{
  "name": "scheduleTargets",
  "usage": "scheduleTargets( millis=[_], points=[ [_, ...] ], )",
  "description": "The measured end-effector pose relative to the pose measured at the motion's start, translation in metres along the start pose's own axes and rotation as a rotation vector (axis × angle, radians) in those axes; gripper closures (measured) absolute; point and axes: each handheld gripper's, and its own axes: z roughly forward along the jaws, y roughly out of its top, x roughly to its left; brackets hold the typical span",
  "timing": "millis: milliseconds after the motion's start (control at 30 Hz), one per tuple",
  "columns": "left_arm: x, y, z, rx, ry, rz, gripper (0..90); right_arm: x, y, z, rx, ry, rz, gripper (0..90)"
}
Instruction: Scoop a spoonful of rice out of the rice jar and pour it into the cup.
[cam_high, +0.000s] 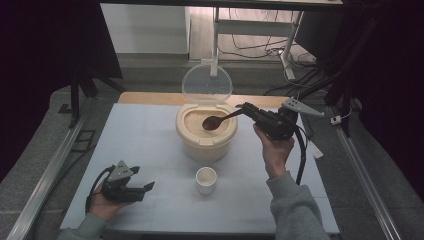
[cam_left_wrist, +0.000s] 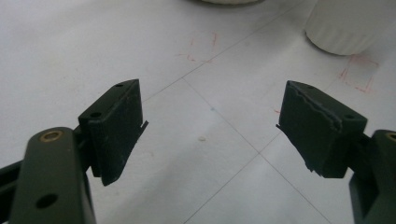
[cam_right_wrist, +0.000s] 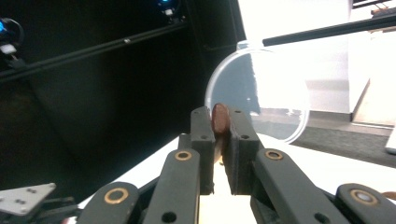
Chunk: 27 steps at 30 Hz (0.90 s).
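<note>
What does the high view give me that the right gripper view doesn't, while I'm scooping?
High view alone: the spoon's bowl over the grain in the cream container, the small white cup in front of it, the left tongs open near the table's front left, and the hand holding the right tongs.

Right gripper view alone: the jaws, seen close, clamped on the brown spoon handle.

Shared: the right tongs shut on the spoon, and the clear lid standing open.

Glossy brown wooden spoon (cam_high: 216, 121), clear glossy plastic lid (cam_high: 206, 82), matt cream plastic rice container (cam_high: 206, 141), ribbed white cup (cam_high: 206, 180), matt black jaws.
</note>
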Motion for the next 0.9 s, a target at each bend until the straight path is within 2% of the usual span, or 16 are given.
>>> scheduleTargets(
  millis=[100, 133, 167, 233, 267, 300, 333, 367, 467, 667, 767, 800, 900],
  points=[
    [0.0, 0.0, 0.0, 0.001, 0.0, 0.0, 21.8, -0.003, 0.001, 0.005, -0.001, -0.049, -0.029, 83.2],
    [0.0, 0.0, 0.0, 0.001, 0.0, 0.0, 21.8, -0.003, 0.001, 0.005, -0.001, -0.049, -0.029, 83.2],
    [0.0, 0.0, 0.001, 0.002, 0.001, 0.0, 21.8, -0.005, 0.003, 0.007, -0.003, -0.074, -0.044, 83.2],
    [0.0, 0.0, 0.001, 0.003, 0.001, 0.001, 21.8, -0.006, 0.003, 0.008, -0.003, -0.088, -0.051, 83.1],
    [0.0, 0.0, 0.001, 0.003, 0.001, 0.0, 21.8, -0.007, 0.004, 0.01, 0.003, -0.119, -0.079, 83.1],
    [0.0, 0.0, 0.001, 0.004, 0.001, 0.0, 21.8, -0.007, 0.004, 0.01, 0.003, -0.119, -0.079, 83.1],
    [0.0, 0.0, 0.001, 0.004, 0.001, 0.001, 21.8, -0.007, 0.004, 0.012, 0.013, -0.145, -0.107, 83.1],
    [0.0, 0.0, 0.001, 0.003, 0.002, 0.0, 21.8, -0.007, 0.004, 0.012, 0.013, -0.145, -0.107, 83.1],
    [0.0, -0.001, 0.001, 0.006, 0.001, 0.001, 21.8, -0.008, 0.003, 0.015, 0.022, -0.177, -0.148, 83.2],
    [0.0, -0.001, 0.001, 0.007, 0.001, 0.001, 21.8, -0.01, 0.002, 0.018, 0.024, -0.214, -0.18, 83.1],
    [0.0, -0.001, 0.002, 0.009, 0.0, 0.002, 21.8, -0.01, -0.001, 0.023, 0.042, -0.222, -0.198, 83.1],
    [0.0, -0.001, 0.002, 0.009, 0.001, 0.002, 21.8, -0.008, -0.003, 0.026, 0.058, -0.222, -0.228, 83.1],
    [0.0, -0.001, 0.002, 0.009, 0.002, 0.002, 21.8, -0.006, -0.004, 0.029, 0.064, -0.223, -0.241, 83.2]
  ],
)
